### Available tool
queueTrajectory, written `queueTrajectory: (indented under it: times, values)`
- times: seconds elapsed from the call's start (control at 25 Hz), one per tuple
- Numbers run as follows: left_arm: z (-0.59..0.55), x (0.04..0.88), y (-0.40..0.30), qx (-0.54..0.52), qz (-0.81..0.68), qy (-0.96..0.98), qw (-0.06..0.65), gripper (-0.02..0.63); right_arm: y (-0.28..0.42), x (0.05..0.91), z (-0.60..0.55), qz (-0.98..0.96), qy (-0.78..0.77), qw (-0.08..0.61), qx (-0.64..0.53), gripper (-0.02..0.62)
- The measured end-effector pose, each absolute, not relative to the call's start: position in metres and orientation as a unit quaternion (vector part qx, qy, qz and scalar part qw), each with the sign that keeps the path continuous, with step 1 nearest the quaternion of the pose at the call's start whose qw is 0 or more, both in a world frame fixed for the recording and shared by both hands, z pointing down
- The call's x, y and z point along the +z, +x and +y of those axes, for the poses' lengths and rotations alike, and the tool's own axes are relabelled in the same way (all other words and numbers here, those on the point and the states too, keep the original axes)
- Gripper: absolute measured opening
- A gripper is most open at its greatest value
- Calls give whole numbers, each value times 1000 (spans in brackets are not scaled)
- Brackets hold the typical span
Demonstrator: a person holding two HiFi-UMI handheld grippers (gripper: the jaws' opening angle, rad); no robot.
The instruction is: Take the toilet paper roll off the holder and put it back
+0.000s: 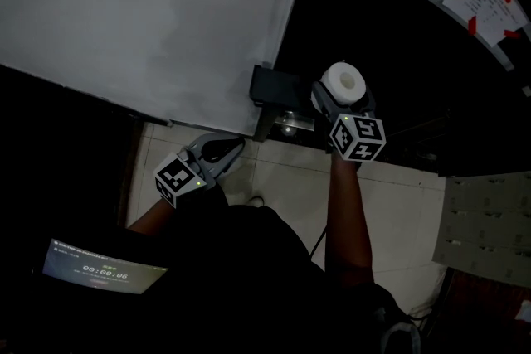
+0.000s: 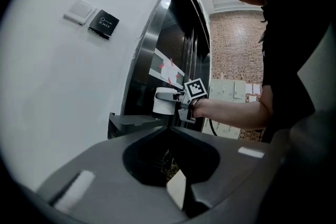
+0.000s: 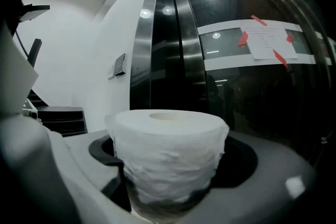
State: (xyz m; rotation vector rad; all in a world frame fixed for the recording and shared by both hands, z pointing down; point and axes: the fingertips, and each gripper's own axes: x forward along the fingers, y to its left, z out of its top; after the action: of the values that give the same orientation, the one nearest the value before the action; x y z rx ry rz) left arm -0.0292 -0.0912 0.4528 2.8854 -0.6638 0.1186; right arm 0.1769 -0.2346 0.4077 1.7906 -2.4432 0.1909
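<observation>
**Roll off the holder, held in right claw**

The right gripper point(image 1: 341, 98) pinches the toilet paper roll point(image 3: 168, 155) upright between its 2 widely spread jaws, just beside the right edge of the black holder point(image 1: 278, 87) at the white wall's point(image 1: 124, 29) corner. The left gripper point(image 1: 231, 147) hangs lower, jaws pressed together, carrying nothing.

Holder point(image 1: 272, 89): juts just left of my right gripper point(image 1: 341, 93), blocking that way.
Wall point(image 1: 108, 21): shuts off beyond it.
Over floor tiles point(image 1: 286, 174): open room.
</observation>
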Motion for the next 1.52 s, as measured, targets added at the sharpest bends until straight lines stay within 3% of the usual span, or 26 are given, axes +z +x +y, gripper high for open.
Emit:
queueTrajectory:
  times: [0.44,0.76,0.88,1.04,1.24,1.52]
  values:
    - [-88,453,-27,43,-219,970,92,1,219,426,-230,-783,616,61,69,474]
    - [-89,458,-31,42,-221,970,87,2,229,438,-233,-781,617,-9,96,475]
    - [-89,459,-34,43,-223,970,87,0,239,444,-232,-768,625,-63,124,475]
    - [-89,459,-37,42,-225,970,86,0,259,458,-229,-736,613,-203,204,475]
    - [-88,460,-36,42,-225,970,86,1,278,496,-223,-670,594,-330,300,475]
    - [-89,459,-37,42,-225,969,88,2,271,556,-217,-588,568,-423,391,476]
